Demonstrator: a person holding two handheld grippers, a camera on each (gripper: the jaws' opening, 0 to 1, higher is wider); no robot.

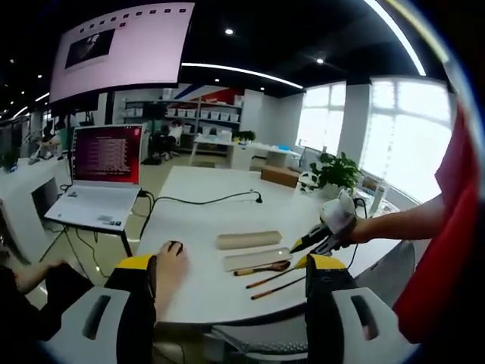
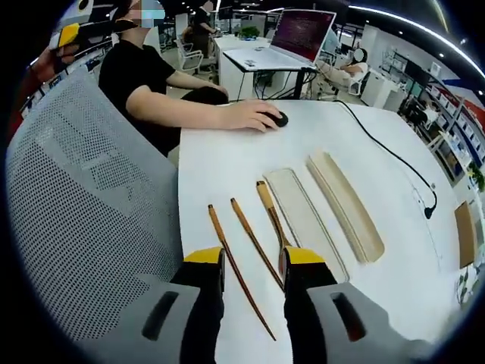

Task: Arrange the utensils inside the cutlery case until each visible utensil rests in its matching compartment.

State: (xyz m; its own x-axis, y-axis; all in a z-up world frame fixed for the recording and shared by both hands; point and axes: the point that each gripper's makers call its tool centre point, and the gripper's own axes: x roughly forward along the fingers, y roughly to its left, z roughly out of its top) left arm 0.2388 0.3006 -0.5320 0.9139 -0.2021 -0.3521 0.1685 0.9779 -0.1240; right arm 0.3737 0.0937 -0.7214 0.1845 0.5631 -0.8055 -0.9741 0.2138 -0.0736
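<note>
In the right gripper view the right gripper (image 2: 254, 265) hangs open with nothing between its jaws, low over the white table (image 2: 227, 163). Two chopsticks (image 2: 241, 262) lie side by side, running from 11 o'clock down between the jaws toward 6. The spoon (image 2: 270, 212) lies just right of them, its bowl end hidden behind the right jaw. The case tray (image 2: 303, 220) lies at 1 o'clock from the jaws, its lid (image 2: 345, 205) just beyond. In the left gripper view the left gripper (image 1: 231, 277) stands open and empty, well back from the table; the utensils lie between its jaws at 12 o'clock. A person's hand (image 2: 246, 115) rests on a mouse (image 2: 279, 118).
</note>
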